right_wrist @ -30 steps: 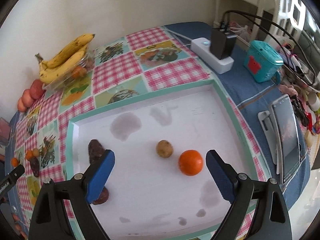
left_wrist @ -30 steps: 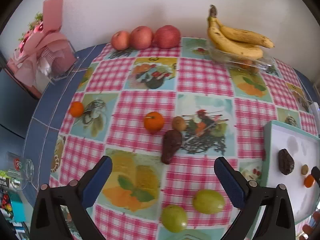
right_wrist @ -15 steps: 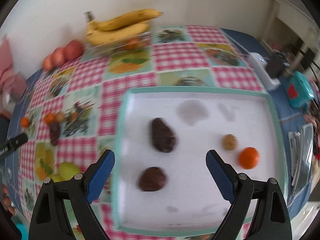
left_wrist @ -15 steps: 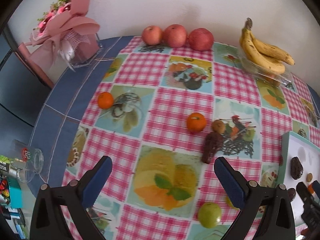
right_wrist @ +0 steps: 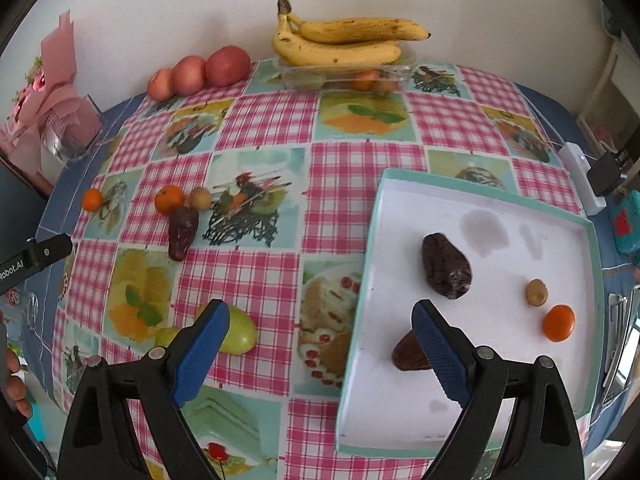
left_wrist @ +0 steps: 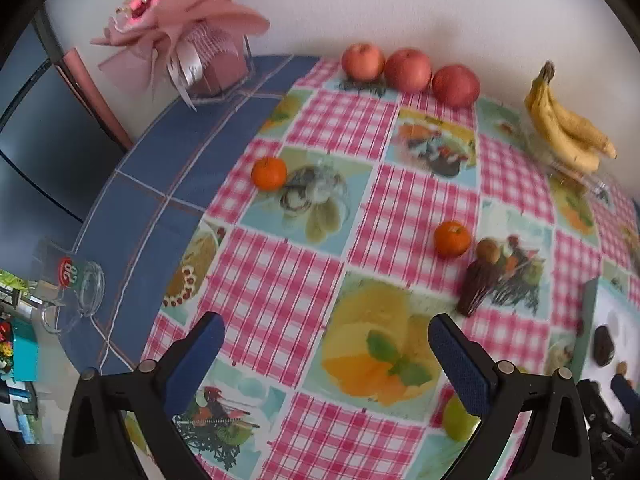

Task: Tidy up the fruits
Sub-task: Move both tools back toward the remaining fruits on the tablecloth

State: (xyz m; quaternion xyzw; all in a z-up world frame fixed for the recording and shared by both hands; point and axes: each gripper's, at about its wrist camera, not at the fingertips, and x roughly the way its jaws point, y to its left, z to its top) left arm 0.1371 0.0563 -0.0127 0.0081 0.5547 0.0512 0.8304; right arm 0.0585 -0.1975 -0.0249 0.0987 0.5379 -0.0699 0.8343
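A pink bouquet (left_wrist: 188, 20) (in clear wrapping), glass mug (left_wrist: 74, 292), white power strip (right_wrist: 580, 178).

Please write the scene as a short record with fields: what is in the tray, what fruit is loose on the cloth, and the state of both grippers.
tray: two dark brown fruits, one small tan fruit, one tangerine
loose on cloth: two tangerines, dark brown fruit, small tan fruit, green fruits
back edge: three apples, bananas on a clear box
left hand-held gripper: open, empty
right hand-held gripper: open, empty

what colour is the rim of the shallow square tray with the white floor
Pale teal rim, clearest in the right wrist view.
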